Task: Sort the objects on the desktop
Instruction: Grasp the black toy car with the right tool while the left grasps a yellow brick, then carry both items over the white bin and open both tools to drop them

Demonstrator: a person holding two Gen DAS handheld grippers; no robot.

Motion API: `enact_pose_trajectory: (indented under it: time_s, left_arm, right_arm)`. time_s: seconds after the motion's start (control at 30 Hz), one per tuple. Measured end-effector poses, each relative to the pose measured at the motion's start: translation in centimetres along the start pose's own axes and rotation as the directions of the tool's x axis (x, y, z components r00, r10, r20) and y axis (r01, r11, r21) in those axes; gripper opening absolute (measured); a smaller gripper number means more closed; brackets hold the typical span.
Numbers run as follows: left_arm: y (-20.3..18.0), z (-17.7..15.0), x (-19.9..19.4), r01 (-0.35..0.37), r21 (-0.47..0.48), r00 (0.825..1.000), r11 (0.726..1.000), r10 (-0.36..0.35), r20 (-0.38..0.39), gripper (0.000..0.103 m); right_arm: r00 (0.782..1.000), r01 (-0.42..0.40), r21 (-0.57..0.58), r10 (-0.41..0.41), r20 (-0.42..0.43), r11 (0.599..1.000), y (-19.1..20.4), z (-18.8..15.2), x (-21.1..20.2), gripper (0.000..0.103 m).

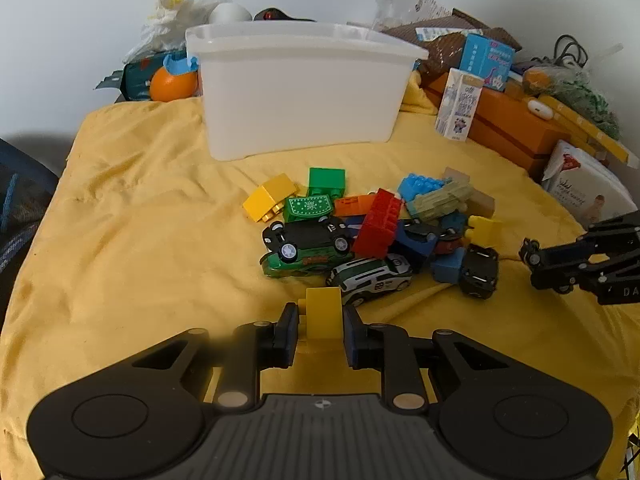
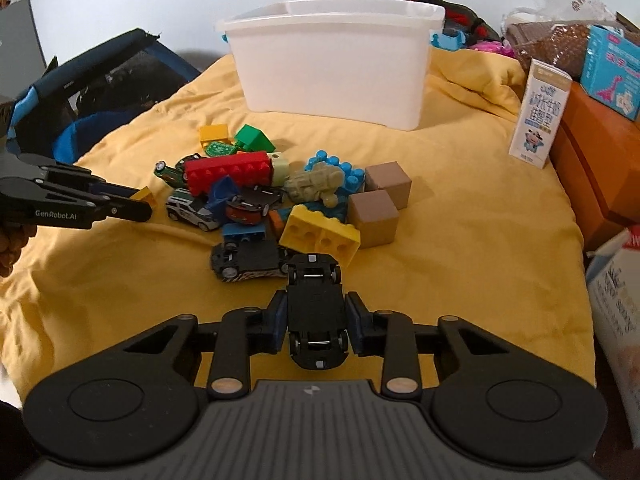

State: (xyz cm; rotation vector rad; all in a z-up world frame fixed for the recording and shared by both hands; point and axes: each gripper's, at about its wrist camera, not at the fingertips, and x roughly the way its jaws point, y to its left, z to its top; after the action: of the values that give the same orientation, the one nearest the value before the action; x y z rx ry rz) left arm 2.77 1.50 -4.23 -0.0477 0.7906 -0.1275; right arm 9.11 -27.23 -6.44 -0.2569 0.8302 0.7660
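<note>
- Two tongs are gripping toys in front of my white bin [image 1: 300, 92].
- Left tongs [image 1: 321, 330] are clamping a yellow block [image 1: 323, 312].
- Right tongs [image 2: 317, 324] are squeezing an upturned black toy car [image 2: 316, 308].

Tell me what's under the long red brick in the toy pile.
The red brick lies across a white toy car, a blue piece and a red-and-black car. Anything deeper beneath it is covered.

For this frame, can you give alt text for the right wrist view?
Right hand-held gripper clamps an upside-down black toy car above a yellow cloth; beyond lie a pile of plastic blocks and a white plastic bin.
</note>
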Motion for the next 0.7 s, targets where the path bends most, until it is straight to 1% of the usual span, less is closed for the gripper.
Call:
enact_pose_trajectory:
  time_s: [0.07,0.17,0.23,0.3,0.4,0.53,0.63,0.7]
  left_arm:
    - [0.0,0.1,-0.6,-0.007,-0.009,1.0,1.0,0.008,0.017,0.026]
    - [0.1,1.2,-2.2,-0.004,-0.048,0.998,0.999,0.007,0.059,0.026]
    - [0.1,2.5,-3.5,0.001,-0.068,0.995,0.998,0.006,0.101,0.026]
    - [0.0,4.2,-4.5,-0.002,-0.075,0.99,0.997,0.012,0.143,0.026]
    - [0.0,7.3,-5.6,-0.009,-0.09,0.98,0.996,0.026,0.198,0.026]
    - [0.5,12.3,-6.2,-0.003,-0.11,0.967,0.994,0.031,0.253,0.026]
    - [0.9,16.0,-5.7,0.008,-0.124,0.968,0.992,0.023,0.251,0.026]
    - [1.3,18.2,-5.0,0.022,-0.129,0.975,0.991,0.007,0.22,0.026]
  right_arm:
    - [1.0,-0.002,0.007,0.002,0.0,1.0,0.2,-0.3,-0.3,0.034]
    - [1.0,-0.007,0.024,0.007,0.012,1.0,0.5,-0.4,-0.8,0.034]
    - [0.999,-0.011,0.045,0.01,0.035,0.999,0.7,-0.2,-1.4,0.034]
    - [0.997,-0.019,0.081,0.013,0.076,0.997,0.7,0.7,-2.2,0.034]
    - [0.989,-0.029,0.131,0.009,0.151,0.991,0.5,3.3,-3.4,0.034]
    - [0.97,-0.028,0.168,-0.014,0.242,0.985,0.1,8.2,-4.6,0.034]
    - [0.957,-0.019,0.146,-0.024,0.288,0.989,0.1,12.2,-5.1,0.034]
    - [0.953,-0.019,0.139,-0.024,0.303,0.99,0.0,14.8,-5.1,0.034]
